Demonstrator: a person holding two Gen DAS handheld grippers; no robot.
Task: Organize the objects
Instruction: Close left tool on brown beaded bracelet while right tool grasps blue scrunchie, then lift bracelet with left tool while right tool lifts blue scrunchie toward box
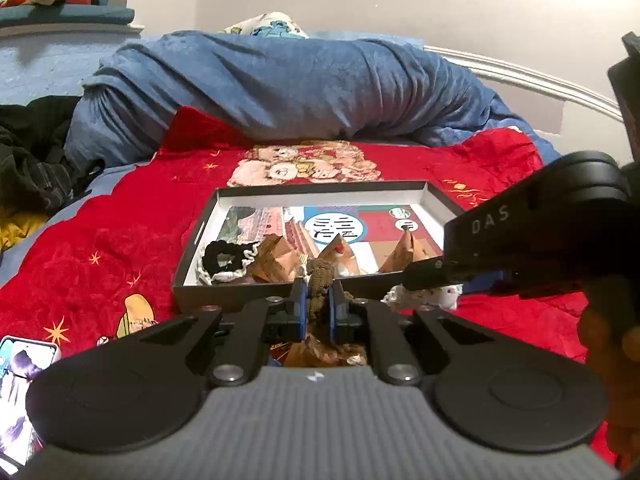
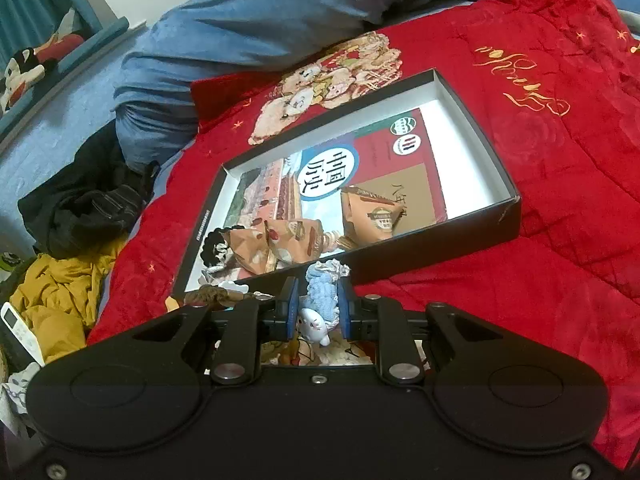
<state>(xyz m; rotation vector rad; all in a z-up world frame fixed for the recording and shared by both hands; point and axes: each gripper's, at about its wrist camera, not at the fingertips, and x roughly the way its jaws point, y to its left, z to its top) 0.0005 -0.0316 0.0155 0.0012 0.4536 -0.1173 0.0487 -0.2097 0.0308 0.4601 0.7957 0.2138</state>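
Two grippers work at the near wall of a shallow black box lying on a red blanket. Left wrist view: the left gripper is closed narrowly on a brown knitted item, held just at the box's near rim. The right gripper enters from the right, its tip over a crumpled white object on the blanket beside the box; whether its jaws hold anything cannot be told from this side. Right wrist view: the right gripper is clamped on a light blue scrunchie, with a small white charm hanging below, just outside the box's near wall. Only this view shows the book cover lining the box floor nearly in full, and the tan snack packets lying on it. A black scrunchie sits in the near left corner, seen more plainly from the left wrist. Behind the box lies a rolled blue duvet; yellow cloth and a white remote appear at left in the right wrist view alone.
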